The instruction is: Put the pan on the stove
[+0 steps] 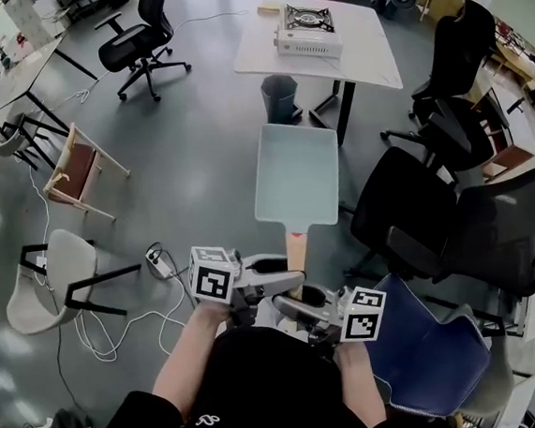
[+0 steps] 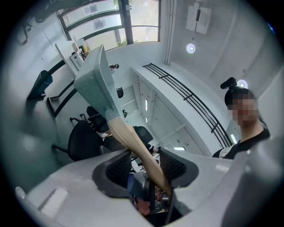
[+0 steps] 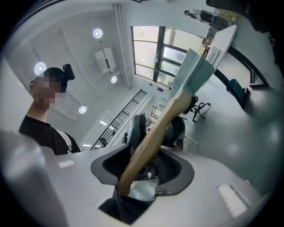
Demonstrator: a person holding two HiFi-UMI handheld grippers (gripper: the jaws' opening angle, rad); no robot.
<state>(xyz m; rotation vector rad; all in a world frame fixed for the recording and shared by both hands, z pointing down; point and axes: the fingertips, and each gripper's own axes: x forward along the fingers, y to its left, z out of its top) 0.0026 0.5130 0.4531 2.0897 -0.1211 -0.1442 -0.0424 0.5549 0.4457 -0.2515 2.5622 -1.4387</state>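
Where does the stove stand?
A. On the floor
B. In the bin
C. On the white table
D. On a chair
C: the stove sits on the table, well beyond the pan, which is held up in the air.

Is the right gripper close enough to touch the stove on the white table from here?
Probably not: the stove sits on the white table far across open floor, and the right gripper has its jaws shut on the pan. Walking closer looks unobstructed.
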